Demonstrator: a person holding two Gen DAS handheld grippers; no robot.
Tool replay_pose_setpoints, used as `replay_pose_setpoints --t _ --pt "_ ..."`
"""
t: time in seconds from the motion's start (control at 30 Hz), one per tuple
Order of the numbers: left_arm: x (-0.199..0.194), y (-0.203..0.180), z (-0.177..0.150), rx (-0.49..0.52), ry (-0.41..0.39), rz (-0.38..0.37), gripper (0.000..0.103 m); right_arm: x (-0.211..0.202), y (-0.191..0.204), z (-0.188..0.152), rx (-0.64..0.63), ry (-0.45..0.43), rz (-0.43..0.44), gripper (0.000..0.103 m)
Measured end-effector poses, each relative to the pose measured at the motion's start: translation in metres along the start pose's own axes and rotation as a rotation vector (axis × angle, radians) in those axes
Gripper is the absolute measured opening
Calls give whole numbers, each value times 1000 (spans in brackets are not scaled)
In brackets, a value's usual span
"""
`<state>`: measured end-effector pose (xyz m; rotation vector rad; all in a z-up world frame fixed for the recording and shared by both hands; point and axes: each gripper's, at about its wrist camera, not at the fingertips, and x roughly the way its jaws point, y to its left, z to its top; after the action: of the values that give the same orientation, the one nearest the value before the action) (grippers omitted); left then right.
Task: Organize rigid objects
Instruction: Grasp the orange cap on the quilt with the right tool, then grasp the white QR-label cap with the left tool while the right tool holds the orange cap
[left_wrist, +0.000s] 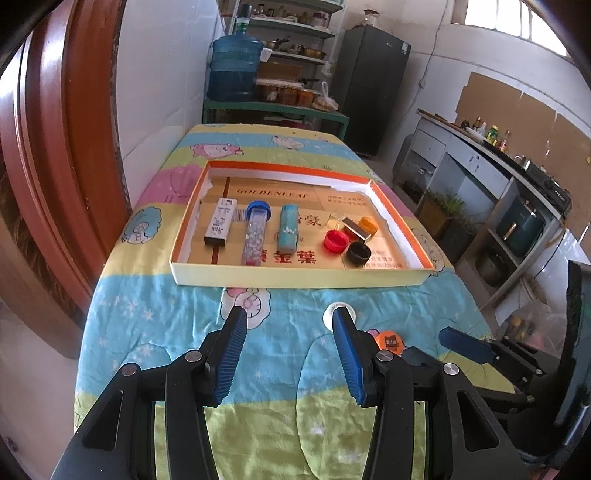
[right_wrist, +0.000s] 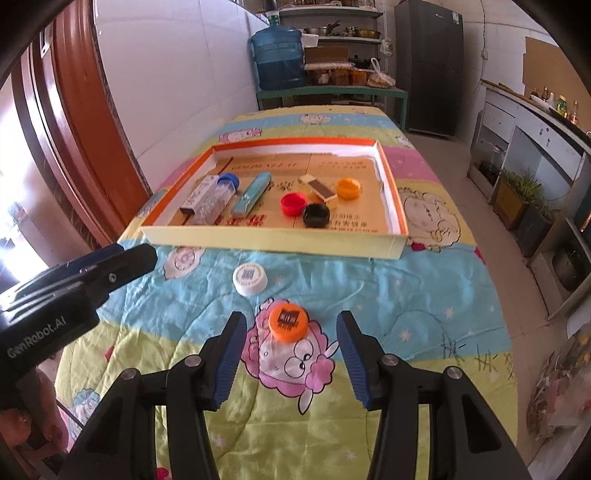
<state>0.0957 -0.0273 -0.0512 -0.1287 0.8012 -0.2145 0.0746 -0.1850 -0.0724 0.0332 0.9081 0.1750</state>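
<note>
Orange cap (right_wrist: 287, 319), white cap (right_wrist: 250, 278), cartoon-print quilt (right_wrist: 406, 295)

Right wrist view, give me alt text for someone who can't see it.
The right gripper hangs with open jaws around an orange cap lying on a cartoon-print quilt, not touching it. A white cap lies just beyond, before a shallow box holding more caps, tubes and small boxes. The left gripper enters from the left.
</note>
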Motion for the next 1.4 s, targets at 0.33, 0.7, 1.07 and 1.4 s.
replay_pose_setpoints --t 0.33,0.7,1.07,1.4 --pt "25 -6 -6 30 53 -27 50 27 2 -4 -13 30 -12 50" --pt "51 -16 -5 59 101 -50 50 44 4 -3 -40 48 -24 50" --pt "78 -29 -5 101 151 -76 50 45 -4 -4 -39 50 -44 30" --pt "100 -45 -2 150 178 -65 50 37 -23 -7 11 43 -57 30"
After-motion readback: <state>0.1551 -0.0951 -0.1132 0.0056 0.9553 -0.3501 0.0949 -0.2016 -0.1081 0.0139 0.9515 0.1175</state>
